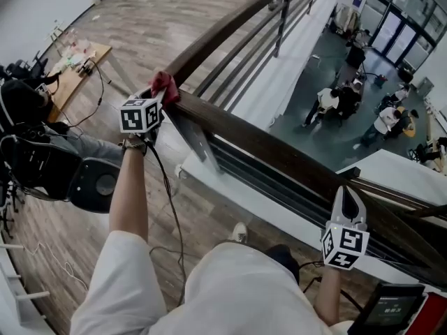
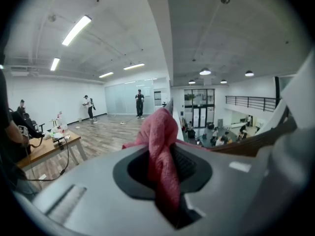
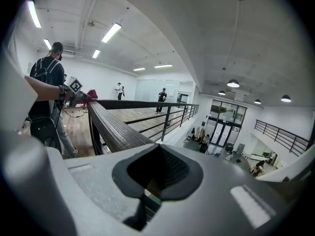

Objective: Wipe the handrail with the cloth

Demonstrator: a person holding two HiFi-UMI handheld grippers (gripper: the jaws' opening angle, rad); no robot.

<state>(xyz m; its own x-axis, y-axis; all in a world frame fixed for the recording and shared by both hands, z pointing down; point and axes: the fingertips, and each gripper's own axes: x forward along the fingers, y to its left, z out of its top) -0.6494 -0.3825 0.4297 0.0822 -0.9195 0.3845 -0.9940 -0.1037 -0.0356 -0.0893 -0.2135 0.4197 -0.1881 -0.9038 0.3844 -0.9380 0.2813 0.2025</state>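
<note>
— Where is the cloth?

— The red cloth [image 1: 166, 84] lies against the top of the dark wooden handrail [image 1: 279, 152], at about ten o'clock in the head view. The left claw [image 1: 157, 102] is clamped on it. In the left gripper view the fabric bunches up between the closed jaws.

— And the other one?

— The right claw [image 1: 348, 199] is down at about four o'clock, well apart from the cloth, with its tips over the same rail. Its jaws are together and nothing sits between them.

— Anything past the rail?

— People [image 1: 347, 102] on a lower floor, around two o'clock.
</note>
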